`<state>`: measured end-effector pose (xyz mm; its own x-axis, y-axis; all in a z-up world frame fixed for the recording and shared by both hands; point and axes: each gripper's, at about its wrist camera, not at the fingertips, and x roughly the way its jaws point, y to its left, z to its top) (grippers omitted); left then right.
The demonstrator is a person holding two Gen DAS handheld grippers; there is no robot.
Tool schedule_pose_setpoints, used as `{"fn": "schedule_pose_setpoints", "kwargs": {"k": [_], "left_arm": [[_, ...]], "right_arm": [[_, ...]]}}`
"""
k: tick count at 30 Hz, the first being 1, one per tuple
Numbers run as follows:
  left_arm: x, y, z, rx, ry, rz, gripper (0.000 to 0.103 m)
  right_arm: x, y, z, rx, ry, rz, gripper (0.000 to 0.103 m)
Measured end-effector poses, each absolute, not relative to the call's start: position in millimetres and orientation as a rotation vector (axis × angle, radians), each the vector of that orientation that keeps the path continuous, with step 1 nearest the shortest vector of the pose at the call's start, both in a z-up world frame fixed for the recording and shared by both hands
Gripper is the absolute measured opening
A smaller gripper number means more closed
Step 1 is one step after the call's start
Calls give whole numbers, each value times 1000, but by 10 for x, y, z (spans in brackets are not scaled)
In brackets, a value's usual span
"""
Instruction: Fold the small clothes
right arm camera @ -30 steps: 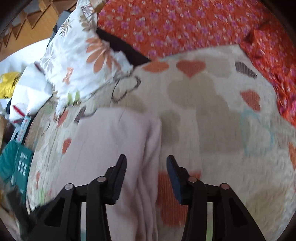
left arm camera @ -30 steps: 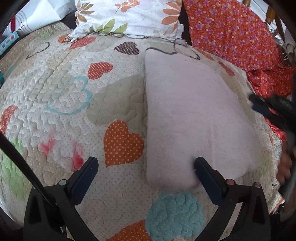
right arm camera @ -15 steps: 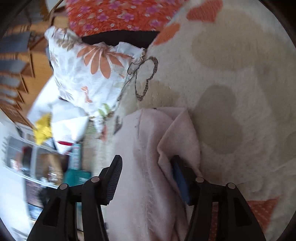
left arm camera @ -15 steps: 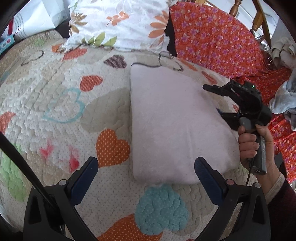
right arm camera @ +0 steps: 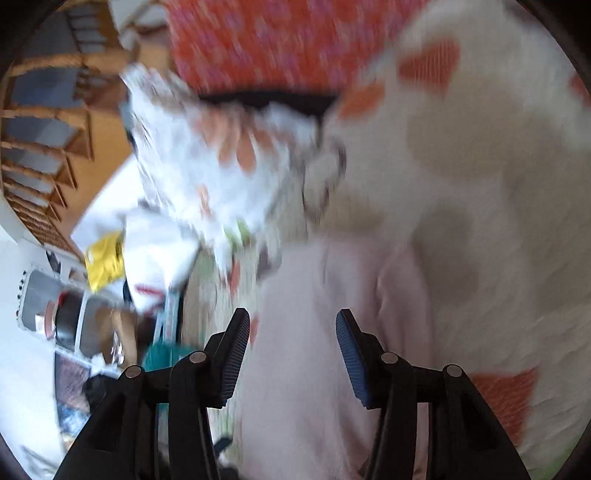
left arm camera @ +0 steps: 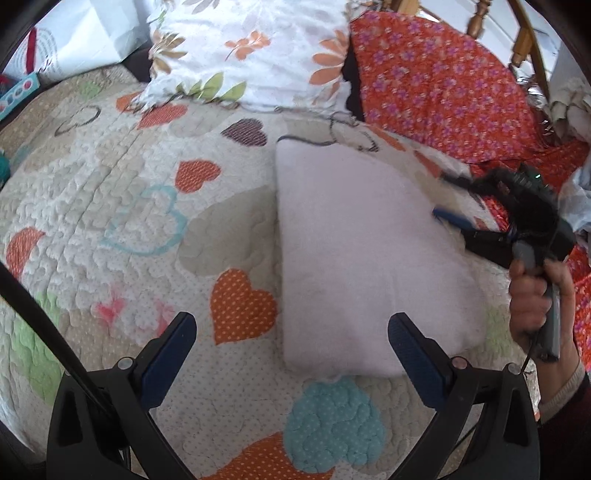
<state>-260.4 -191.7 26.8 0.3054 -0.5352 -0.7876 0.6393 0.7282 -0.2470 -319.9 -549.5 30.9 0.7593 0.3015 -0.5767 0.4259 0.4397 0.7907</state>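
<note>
A pale pink garment (left arm camera: pixel 369 251), folded into a flat rectangle, lies on a heart-patterned quilt (left arm camera: pixel 129 206). My left gripper (left arm camera: pixel 291 325) hovers open over the garment's near edge, with its right finger above the cloth and its left finger above the quilt. My right gripper (left arm camera: pixel 441 195), held by a hand (left arm camera: pixel 528 295), points in at the garment's right edge. In the blurred right wrist view the right gripper (right arm camera: pixel 292 317) has its jaws apart and closing. The pink garment (right arm camera: pixel 314 369) lies under and between them, and neither pad presses on it.
A white floral pillow (left arm camera: pixel 251 48) and an orange-red flowered cloth (left arm camera: pixel 436 81) lie beyond the garment. A white bag (left arm camera: pixel 74 40) stands at the far left and wooden bed posts (left arm camera: pixel 476 18) at the back. Grey-white fabric (left arm camera: pixel 576 199) is bunched at the right.
Half a second ago a fold of pink cloth lay draped over the right gripper's right finger. Now that finger is bare and the gripper has rolled and dropped lower. The left gripper has barely moved.
</note>
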Motion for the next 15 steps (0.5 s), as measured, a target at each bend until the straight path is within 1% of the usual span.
{"fn": "schedule_pose_setpoints", "kwargs": {"k": [1,2,3,4,5,6,7,9,11,14,15], "left_arm": [[-2599,-1906,255,123,996,-773,103],[-2591,-1892,248,126,997,-767,103],[-2584,-1880,248,128,996,-762,103],[-2576,-1862,245,130,995,-758,103],[-2560,-1843,242,129,995,-753,103],[-2546,-1830,238,122,998,-751,103],[-2527,-1814,232,105,1002,-753,103],[-2479,-1812,209,84,1013,-745,103],[-2432,-1864,124,106,1053,-724,103],[-2346,-1930,-133,110,1167,-716,103],[-2342,-1922,-140,98,1166,-713,103]], "right_arm": [[-3189,-5503,218,1110,815,-175,37],[-3224,-5538,185,1118,807,-208,26],[-3276,-5581,197,1143,785,-232,21],[-3325,-5590,263,1130,764,-269,22],[-3359,-5568,368,1070,753,-319,25],[-3370,-5526,469,1005,744,-356,37],[-3387,-5464,584,948,722,-358,40],[-3386,-5383,691,941,697,-259,40],[-3348,-5239,693,954,711,-168,42],[-3354,-5087,522,924,825,-177,42],[-3385,-5061,476,917,845,-201,42]]}}
